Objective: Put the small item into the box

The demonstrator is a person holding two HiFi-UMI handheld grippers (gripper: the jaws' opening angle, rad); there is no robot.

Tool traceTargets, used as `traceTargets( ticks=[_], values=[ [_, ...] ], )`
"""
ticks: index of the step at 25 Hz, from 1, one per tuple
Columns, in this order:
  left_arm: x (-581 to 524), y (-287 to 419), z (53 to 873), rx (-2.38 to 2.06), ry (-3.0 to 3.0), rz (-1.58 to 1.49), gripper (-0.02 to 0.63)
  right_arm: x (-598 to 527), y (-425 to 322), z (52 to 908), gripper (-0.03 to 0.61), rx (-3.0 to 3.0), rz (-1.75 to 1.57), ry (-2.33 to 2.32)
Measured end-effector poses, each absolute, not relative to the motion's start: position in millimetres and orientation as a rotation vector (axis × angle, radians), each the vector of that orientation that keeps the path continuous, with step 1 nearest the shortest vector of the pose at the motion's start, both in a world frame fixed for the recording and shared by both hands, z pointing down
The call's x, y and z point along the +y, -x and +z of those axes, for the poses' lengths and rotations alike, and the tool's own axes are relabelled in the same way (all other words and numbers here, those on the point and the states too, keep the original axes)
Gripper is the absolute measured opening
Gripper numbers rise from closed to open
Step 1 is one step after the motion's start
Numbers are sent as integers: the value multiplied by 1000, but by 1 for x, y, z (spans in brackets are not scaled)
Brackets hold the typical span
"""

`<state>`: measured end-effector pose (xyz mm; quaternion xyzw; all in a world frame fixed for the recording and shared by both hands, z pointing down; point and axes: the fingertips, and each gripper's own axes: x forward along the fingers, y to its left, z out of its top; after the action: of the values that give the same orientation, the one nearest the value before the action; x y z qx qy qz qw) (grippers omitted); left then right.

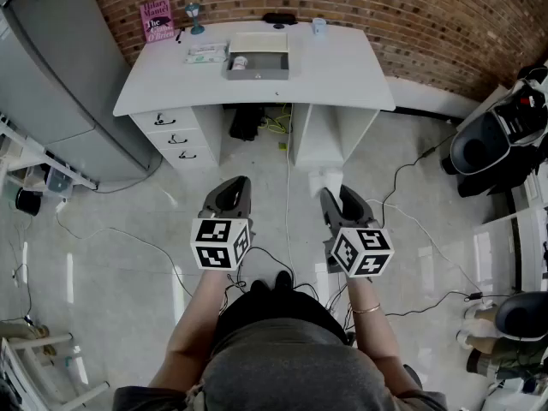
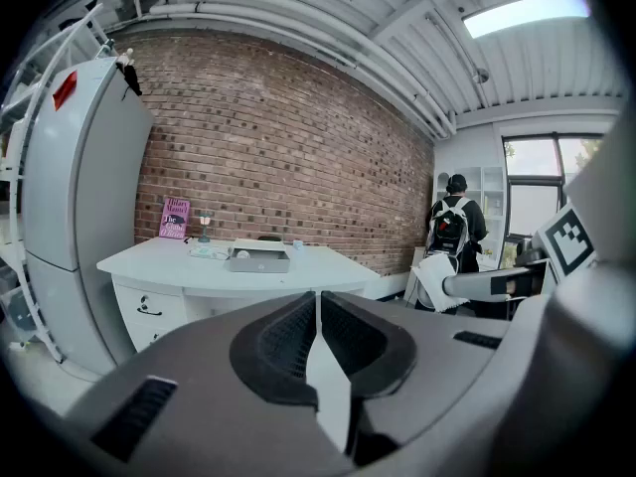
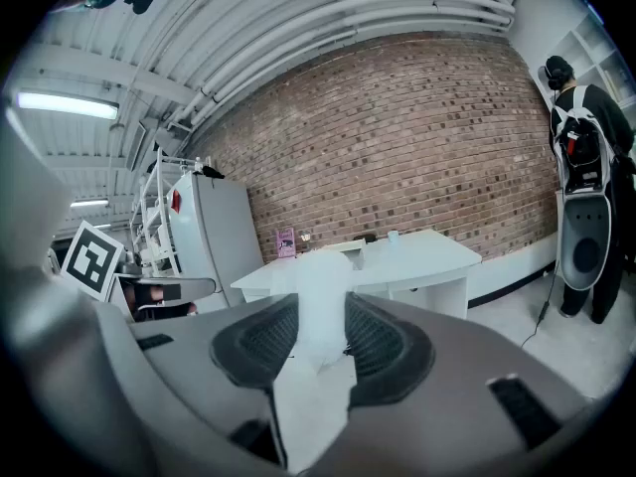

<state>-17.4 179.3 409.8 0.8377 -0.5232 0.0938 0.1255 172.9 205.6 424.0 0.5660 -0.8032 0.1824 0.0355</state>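
Right gripper (image 1: 336,197) and left gripper (image 1: 229,187) hang over the floor, well short of the white desk (image 1: 342,75). On it, near the back edge, a grey box (image 1: 257,74) lies open with a small white round thing (image 1: 240,62) inside. In the left gripper view the jaws press together, empty. In the right gripper view the jaws clamp the small item (image 3: 320,296), pale white and blurred.

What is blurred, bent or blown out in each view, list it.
Head view: sharp, evenly lit, with glare streaks on the floor. Left gripper view: fisheye bends the brick wall, corners are black, the ceiling lamp is blown out. Right gripper view: same fisheye; the pale small item held in the right gripper is out of focus.
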Motion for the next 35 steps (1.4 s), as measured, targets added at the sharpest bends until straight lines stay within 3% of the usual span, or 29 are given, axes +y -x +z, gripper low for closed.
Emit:
traceTargets(
  ticks=[35],
  values=[
    [167,22,417,-1589,-2384,279,34,189,-172,437,152,-2509,715,-1630]
  ],
)
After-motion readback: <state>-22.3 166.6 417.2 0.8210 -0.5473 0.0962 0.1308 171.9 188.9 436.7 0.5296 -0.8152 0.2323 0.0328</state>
